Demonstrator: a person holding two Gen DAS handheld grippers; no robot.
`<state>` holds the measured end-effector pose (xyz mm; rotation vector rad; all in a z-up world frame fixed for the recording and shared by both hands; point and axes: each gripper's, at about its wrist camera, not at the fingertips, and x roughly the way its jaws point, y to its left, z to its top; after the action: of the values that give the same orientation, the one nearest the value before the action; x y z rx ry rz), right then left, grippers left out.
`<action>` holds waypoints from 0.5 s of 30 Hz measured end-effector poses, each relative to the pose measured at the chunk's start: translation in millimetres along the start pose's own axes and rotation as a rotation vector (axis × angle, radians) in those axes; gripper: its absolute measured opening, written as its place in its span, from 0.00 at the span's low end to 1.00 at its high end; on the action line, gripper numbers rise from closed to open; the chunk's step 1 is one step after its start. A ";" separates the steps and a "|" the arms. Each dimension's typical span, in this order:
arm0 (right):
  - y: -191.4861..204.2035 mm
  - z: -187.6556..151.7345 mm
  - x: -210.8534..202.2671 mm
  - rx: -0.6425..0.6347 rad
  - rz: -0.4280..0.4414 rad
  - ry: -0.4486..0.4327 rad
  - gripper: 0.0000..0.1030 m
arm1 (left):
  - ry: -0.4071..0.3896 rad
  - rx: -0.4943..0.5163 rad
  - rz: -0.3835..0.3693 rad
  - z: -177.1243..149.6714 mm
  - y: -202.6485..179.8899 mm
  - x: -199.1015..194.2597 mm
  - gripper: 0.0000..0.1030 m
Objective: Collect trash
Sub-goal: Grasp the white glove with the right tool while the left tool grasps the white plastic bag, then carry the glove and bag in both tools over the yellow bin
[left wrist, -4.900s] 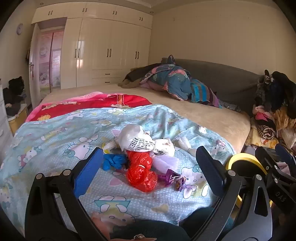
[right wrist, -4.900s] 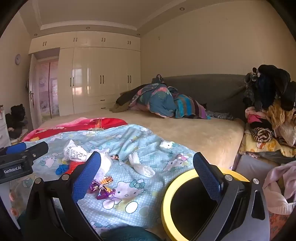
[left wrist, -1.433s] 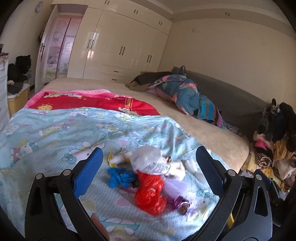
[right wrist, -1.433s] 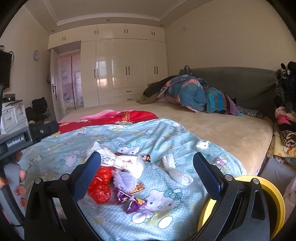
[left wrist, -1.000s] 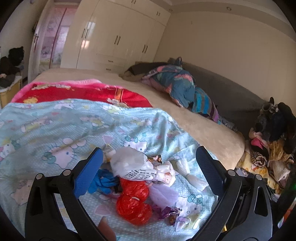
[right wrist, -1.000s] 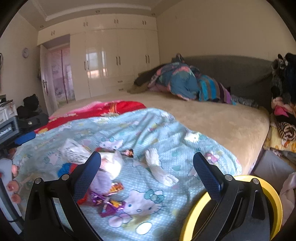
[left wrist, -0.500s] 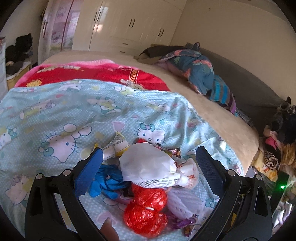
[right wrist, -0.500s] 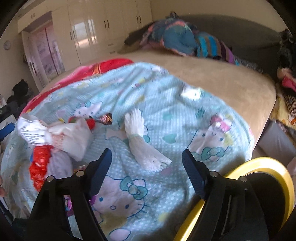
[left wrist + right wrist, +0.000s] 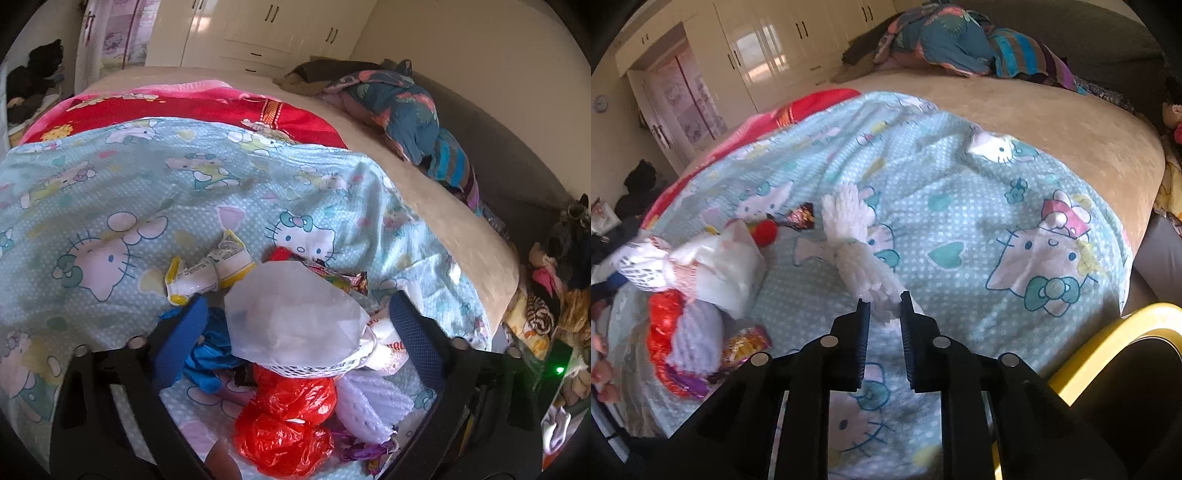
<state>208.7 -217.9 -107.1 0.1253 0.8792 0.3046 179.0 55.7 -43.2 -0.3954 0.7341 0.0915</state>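
Right gripper [image 9: 883, 303] jaws are seen closing on the near end of a white foam fruit net [image 9: 858, 245], which is caught between the pads and lies toward the foot edge of the bed, on a pale blue cartoon-cat blanket [image 9: 960, 206]. Left gripper [image 9: 295, 317] jaws, spread wide and closing, are held around a white plastic bag [image 9: 291, 317] atop the main litter pile; no pad is seen pressing on it.

Collection is judged barely begun: nothing is shown inside the yellow-rimmed bin [image 9: 1108, 339] beside the bed's foot corner, and every piece is on the blanket. Left to gather are the bag, a red plastic bag [image 9: 288, 424], a blue wad [image 9: 210, 354], a lilac foam net [image 9: 369, 406], a yellow-edged wrapper [image 9: 207, 269] and small sweet wrappers [image 9: 744, 345].

Only the right wrist view takes in the bin and the white net. Only the left wrist view takes in the blue wad and the yellow-edged wrapper.
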 end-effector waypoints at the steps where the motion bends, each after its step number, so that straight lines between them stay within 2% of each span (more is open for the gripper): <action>1: 0.3 -0.8 -4.4 0.004 0.006 -0.014 0.14 | 0.000 0.014 0.007 -0.6 -3.1 -0.4 0.69; 2: 0.9 -1.5 -8.2 0.006 0.010 -0.025 0.14 | -0.001 0.022 0.009 -0.8 -4.0 -0.7 0.66; 4: 2.4 -1.8 -15.7 0.015 0.015 -0.044 0.14 | -0.008 0.037 0.012 -1.3 -6.2 -3.0 0.53; 5: 2.7 -2.7 -19.2 0.020 0.016 -0.052 0.14 | -0.021 0.046 0.015 -1.8 -8.1 -6.7 0.52; 7: 3.2 -5.1 -28.5 0.029 0.022 -0.072 0.14 | -0.038 0.059 0.008 -1.9 -10.0 -11.2 0.45; 10: 3.9 -7.5 -43.1 0.038 0.031 -0.104 0.14 | -0.083 0.088 0.003 -1.8 -15.7 -21.2 0.39; 15: 7.6 -10.5 -70.9 0.039 0.041 -0.155 0.14 | -0.178 0.136 -0.025 0.1 -29.3 -46.6 0.36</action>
<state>156.5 -233.1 -59.7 0.2010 0.7300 0.3119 150.9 31.4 -2.6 -0.2625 0.5562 0.0522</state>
